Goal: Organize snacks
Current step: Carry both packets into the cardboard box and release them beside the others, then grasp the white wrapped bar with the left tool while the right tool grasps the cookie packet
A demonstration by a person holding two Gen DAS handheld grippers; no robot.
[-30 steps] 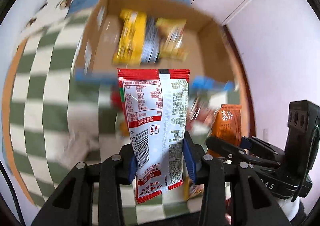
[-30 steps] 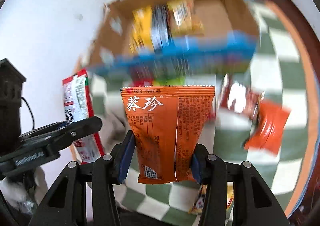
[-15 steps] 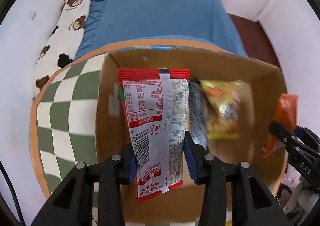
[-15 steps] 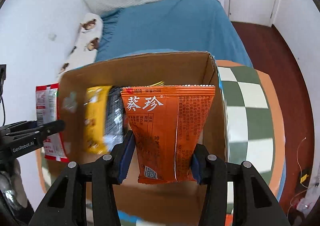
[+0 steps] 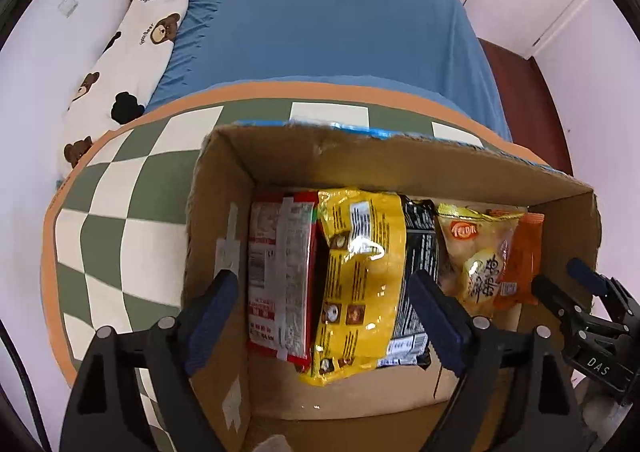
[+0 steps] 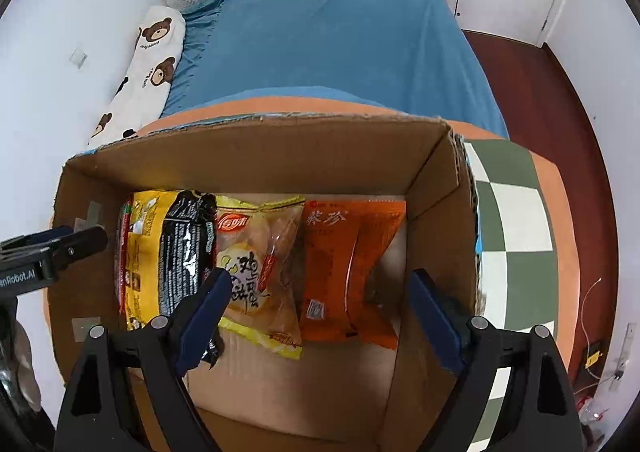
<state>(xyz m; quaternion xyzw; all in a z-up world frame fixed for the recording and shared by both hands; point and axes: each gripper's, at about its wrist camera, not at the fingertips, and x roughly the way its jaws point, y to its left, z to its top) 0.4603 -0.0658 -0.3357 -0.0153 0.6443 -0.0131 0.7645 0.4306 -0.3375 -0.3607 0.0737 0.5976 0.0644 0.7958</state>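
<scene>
Left wrist view: the left claw [image 5: 324,316] is now spread wide and empty above the open brown cardboard box [image 5: 280,156]. Half a second ago it pinched the red-and-white foil snack packet [image 5: 280,276]; that packet now lies inside the box at the left end of the row, tucked against the yellow glossy snack bag [image 5: 360,276]. Next in the row come the black printed packet [image 5: 418,276], the pale yellow clear-window pastry bag [image 5: 476,252] and the orange foil snack packet [image 5: 524,256].

Right wrist view: the right claw [image 6: 320,312] is likewise wide apart and holds nothing. The orange foil snack packet [image 6: 348,260] it gripped half a second ago now rests on the box floor at the right end of the row, just beside the pastry bag [image 6: 260,272]. Bare cardboard remains between it and the right wall of the box [image 6: 436,188].

Reading: both releases are done, five packets lie side by side in the box. The box sits on the green-and-white checked surface [image 5: 132,188], with the blue-sheeted bed [image 5: 328,32] behind. No loose snacks show in either current view, so whether more remain to be fetched cannot be told. Judged next need: lift both claws clear of the box without snagging the packets.
</scene>
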